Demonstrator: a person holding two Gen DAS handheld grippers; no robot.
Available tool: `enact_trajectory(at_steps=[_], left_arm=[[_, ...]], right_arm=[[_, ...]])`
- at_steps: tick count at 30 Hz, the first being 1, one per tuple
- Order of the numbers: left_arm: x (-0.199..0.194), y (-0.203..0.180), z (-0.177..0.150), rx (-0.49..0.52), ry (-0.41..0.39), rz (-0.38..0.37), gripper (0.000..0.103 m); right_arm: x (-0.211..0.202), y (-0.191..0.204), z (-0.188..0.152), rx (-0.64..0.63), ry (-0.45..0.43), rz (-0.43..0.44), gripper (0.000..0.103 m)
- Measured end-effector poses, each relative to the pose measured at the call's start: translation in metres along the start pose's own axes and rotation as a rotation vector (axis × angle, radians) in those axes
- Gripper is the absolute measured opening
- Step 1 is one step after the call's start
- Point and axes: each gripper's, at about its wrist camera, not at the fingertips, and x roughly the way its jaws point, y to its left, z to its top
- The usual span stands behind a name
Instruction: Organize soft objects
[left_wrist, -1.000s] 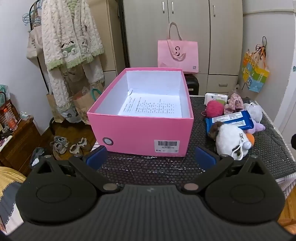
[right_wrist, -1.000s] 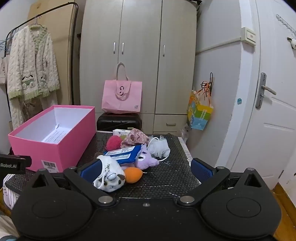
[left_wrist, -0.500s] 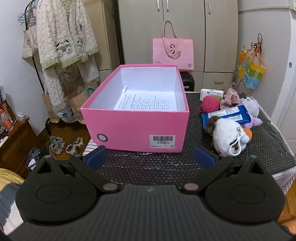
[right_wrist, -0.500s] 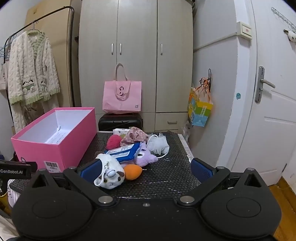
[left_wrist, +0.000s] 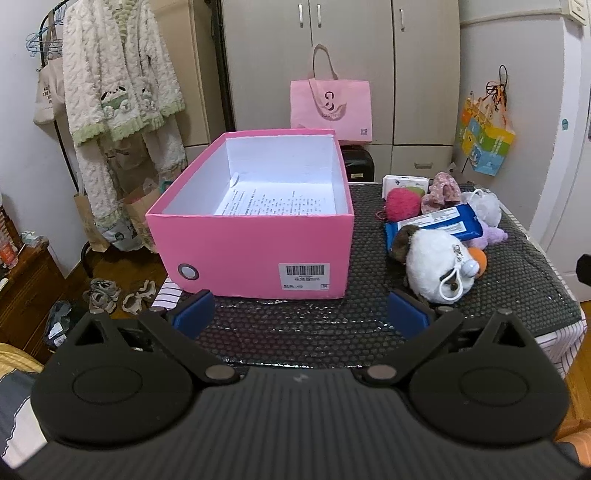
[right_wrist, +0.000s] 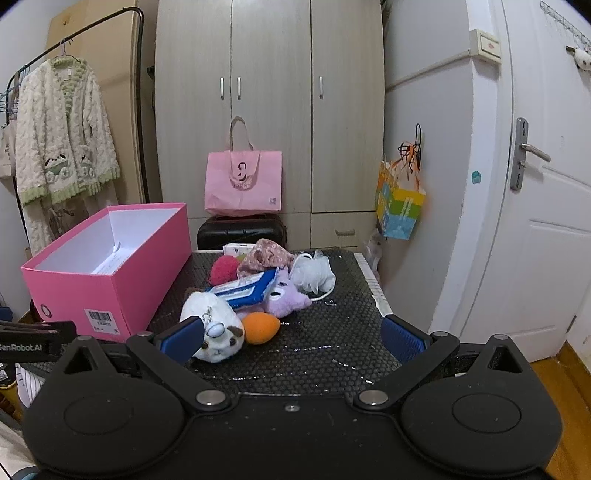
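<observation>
A pink box (left_wrist: 255, 254) (right_wrist: 107, 291) stands open on the black mat, holding only a printed sheet (left_wrist: 280, 201). To its right lies a heap of soft things: a white plush (left_wrist: 436, 266) (right_wrist: 212, 325), an orange ball (right_wrist: 260, 326), a purple plush (right_wrist: 284, 301), a blue wipes pack (left_wrist: 436, 223) (right_wrist: 245, 290), a red pompom (left_wrist: 402, 203) (right_wrist: 223, 268), a floral cloth (right_wrist: 266, 254) and a white puff (right_wrist: 314, 273). My left gripper (left_wrist: 301, 314) is open in front of the box. My right gripper (right_wrist: 291, 338) is open, its left pad beside the white plush.
A black honeycomb mat (right_wrist: 325, 343) covers the table, with bare room at the near right. A pink tote (right_wrist: 242, 181) sits on a black case behind. A white door (right_wrist: 543, 236) is at right, hanging clothes (left_wrist: 118, 92) at left, shoes (left_wrist: 118, 295) on the floor.
Both grippers have risen and drawn back slightly, so the box and the heap sit lower and a little smaller in view. Nothing on the table has moved.
</observation>
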Motion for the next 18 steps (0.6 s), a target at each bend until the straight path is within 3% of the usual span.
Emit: enact_trajectory(at_steps=[18], left_arm=[[-0.0006,-0.0082,-0.0088,0.007,-0.003,-0.037,0.103]], right_arm=[[-0.0066,0.0005,-0.003,-0.03,-0.023,-0.022,0.103]])
